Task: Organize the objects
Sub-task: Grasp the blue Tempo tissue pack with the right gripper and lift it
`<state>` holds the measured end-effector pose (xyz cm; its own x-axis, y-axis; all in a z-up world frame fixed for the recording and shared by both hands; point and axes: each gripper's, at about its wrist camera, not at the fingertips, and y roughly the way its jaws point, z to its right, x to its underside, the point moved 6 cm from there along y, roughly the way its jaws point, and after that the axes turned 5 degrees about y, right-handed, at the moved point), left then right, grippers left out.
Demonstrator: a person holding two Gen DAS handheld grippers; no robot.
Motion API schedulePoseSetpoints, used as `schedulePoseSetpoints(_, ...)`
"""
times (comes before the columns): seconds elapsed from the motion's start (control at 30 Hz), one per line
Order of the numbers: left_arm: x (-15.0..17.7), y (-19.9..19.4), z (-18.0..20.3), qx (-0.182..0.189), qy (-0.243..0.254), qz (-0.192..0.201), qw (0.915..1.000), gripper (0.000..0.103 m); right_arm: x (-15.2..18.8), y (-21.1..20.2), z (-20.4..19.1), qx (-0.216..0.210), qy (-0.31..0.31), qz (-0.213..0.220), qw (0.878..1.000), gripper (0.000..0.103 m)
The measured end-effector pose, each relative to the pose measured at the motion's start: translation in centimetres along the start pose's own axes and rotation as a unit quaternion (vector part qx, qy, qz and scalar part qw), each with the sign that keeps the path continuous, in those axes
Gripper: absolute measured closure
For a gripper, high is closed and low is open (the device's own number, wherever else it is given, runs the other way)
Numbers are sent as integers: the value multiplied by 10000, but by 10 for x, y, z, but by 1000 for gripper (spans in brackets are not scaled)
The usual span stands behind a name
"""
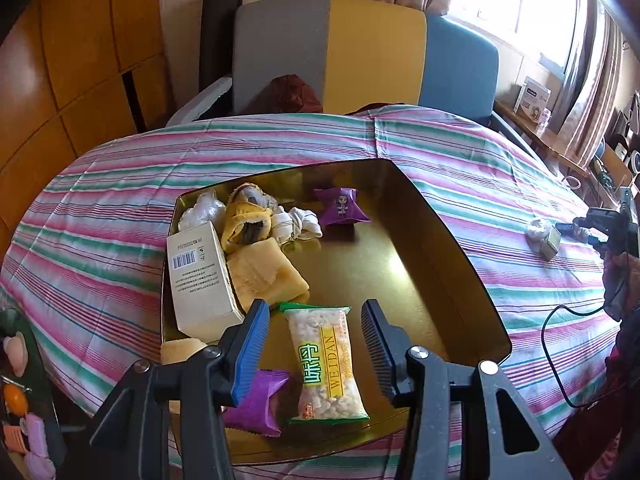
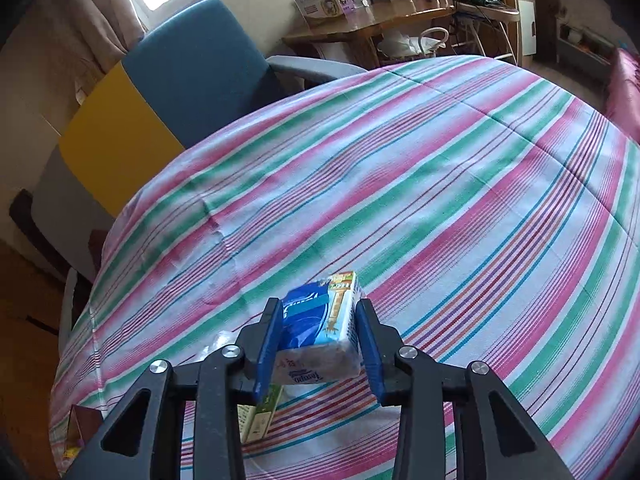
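- Daylight pours through the window [image 1: 516,4], which is blown out to white in both views.
- The gold tray [image 1: 420,248] throws mirror-like reflections and some glare.
- Fisheye bending curves the striped cloth [image 2: 400,184], and the corners fall to black.
- The tissue pack [image 2: 320,320] looks slightly smeared; the far room is soft.

Striped cloth [image 1: 460,160] in pink, green and white over the desk. Behind it, an armchair [image 1: 360,52] with grey, yellow and blue back panels. Orange-brown wooden panelling [image 1: 60,60] at left. Bright window [image 1: 516,0] with pale curtains [image 1: 592,80]; cluttered wooden shelf [image 2: 360,28] beneath.
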<state>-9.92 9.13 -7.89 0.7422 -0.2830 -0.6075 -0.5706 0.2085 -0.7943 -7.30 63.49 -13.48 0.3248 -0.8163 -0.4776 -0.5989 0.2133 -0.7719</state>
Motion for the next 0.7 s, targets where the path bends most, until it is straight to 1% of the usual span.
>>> schedulePoseSetpoints(0.13,-1,-1,-1,36,-15,25,10000,55,3,-9,-14,-265,-195,75,9994,65)
schedulePoseSetpoints(0.17,-1,-2,-2,44,-27,32,10000,55,3,-16,-12,-248,-278,91,9993,65)
schedulePoseSetpoints(0.2,-1,-2,-2,51,-42,35,10000,55,7,-11,-20,-151,-346,64,9993,65)
schedulePoseSetpoints(0.23,0,-2,-3,65,-63,38,10000,55,10,-7,-19,-68,-350,-16,9994,66)
schedulePoseSetpoints(0.3,1,-2,-6,80,-84,43,9999,55,15,-2,-12,-17,-319,-188,9993,66)
schedulePoseSetpoints(0.4,2,-2,-9,84,-148,44,9998,55,21,1,-3,177,-317,-327,9988,66)
schedulePoseSetpoints(0.5,4,0,-11,77,-179,16,9998,55,22,6,3,186,-234,-451,9985,65)
schedulePoseSetpoints(0.57,4,1,-11,72,-160,-5,9998,55,23,12,6,158,-136,-560,9982,62)
schedulePoseSetpoints(0.63,5,2,-10,70,-150,-8,9999,55,22,13,6,112,-73,-559,9983,47)
schedulePoseSetpoints(0.7,5,3,-8,69,-123,-27,9999,55,20,13,3,97,-154,-512,9985,45)
